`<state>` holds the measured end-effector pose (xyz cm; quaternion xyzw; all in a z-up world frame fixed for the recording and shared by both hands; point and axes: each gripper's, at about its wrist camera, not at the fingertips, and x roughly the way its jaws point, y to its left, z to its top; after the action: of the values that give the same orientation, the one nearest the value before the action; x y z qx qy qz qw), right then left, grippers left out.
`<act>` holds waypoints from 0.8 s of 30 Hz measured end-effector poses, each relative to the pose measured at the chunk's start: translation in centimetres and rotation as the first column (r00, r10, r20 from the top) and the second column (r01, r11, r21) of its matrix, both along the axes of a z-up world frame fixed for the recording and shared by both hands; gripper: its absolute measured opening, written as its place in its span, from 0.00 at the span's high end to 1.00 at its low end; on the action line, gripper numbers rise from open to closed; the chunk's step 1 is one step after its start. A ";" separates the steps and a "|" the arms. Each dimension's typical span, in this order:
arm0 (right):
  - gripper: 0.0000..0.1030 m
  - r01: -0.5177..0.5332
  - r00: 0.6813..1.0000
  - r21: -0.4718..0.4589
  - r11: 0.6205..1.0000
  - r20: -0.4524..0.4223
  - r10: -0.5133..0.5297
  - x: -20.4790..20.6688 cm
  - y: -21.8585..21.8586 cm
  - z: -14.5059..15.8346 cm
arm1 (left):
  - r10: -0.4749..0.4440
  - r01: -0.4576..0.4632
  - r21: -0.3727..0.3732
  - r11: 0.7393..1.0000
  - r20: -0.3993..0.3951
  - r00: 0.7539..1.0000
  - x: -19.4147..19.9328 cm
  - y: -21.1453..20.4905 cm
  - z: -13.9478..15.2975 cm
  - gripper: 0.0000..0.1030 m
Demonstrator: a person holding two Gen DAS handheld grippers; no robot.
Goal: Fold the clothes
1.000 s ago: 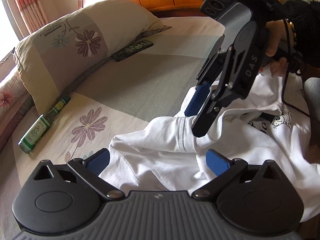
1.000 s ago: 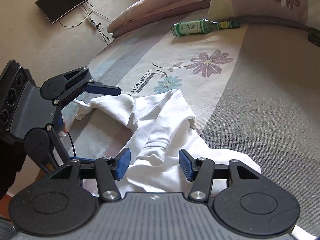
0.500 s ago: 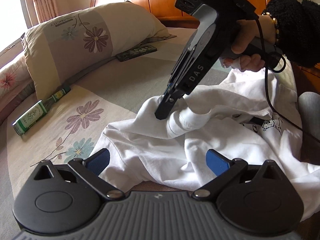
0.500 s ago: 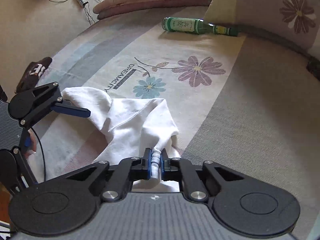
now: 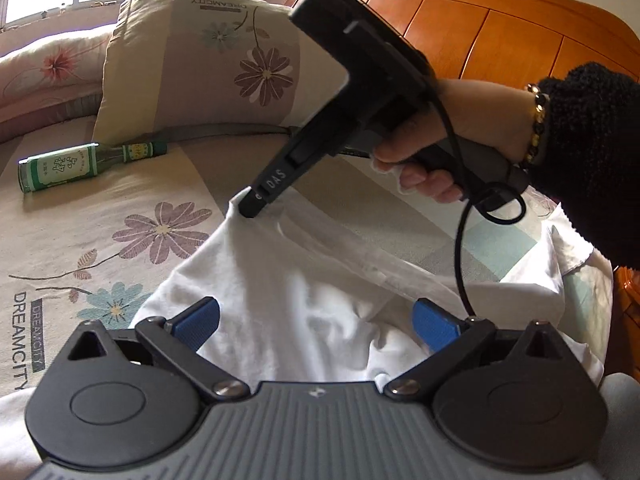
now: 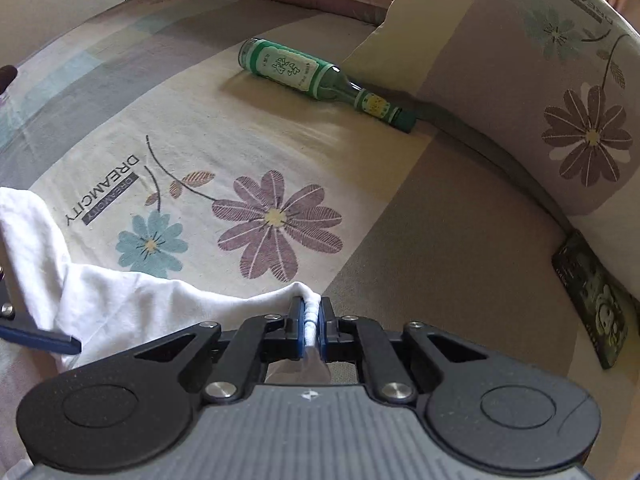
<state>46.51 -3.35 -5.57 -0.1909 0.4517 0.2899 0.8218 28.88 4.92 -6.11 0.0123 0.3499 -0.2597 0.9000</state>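
Note:
A white T-shirt (image 5: 304,312) lies crumpled on the bed. My right gripper (image 6: 310,322) is shut on a fold of the white T-shirt (image 6: 120,300) and holds that corner stretched out above the flowered sheet. In the left wrist view the right gripper (image 5: 252,206), held by a hand in a black sleeve, pinches the cloth's far tip. My left gripper (image 5: 316,320) stands open just over the shirt's near part, its blue pads wide apart, nothing pressed between them. One blue finger of the left gripper (image 6: 40,338) shows at the left edge of the right wrist view.
A green glass bottle (image 6: 320,76) lies on the sheet beside a flowered pillow (image 6: 540,100). A dark flat pack (image 6: 596,304) rests at the pillow's foot. A wooden headboard (image 5: 500,28) stands behind, and a black cable (image 5: 460,240) hangs from the right gripper.
My right gripper closed on a fold of the shirt, then pulled it out and away toward the bottle and pillow. The left gripper stayed open and rolled a little.

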 end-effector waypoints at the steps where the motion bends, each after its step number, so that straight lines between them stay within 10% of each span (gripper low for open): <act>1: 0.90 0.005 1.000 0.000 1.000 0.007 -0.005 0.9 0.5 0.0 | -0.003 0.003 0.018 1.000 -0.007 1.000 0.1 -0.1 -0.2 0.01; 12: 0.95 0.093 0.995 0.024 0.995 0.025 -0.094 7.7 3.9 -2.3 | 0.099 -0.100 0.044 0.994 0.032 0.995 0.7 1.5 -0.1 0.01; 24: 0.51 0.017 0.996 0.045 0.999 0.082 -0.021 -6.7 -5.8 3.8 | 0.088 -0.088 0.000 0.996 0.053 0.995 -0.4 2.1 0.9 0.01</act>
<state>39.81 -9.17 -1.82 -0.1803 0.4126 0.2838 0.8466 28.46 7.04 -5.20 0.0048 0.3265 -0.2188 0.9195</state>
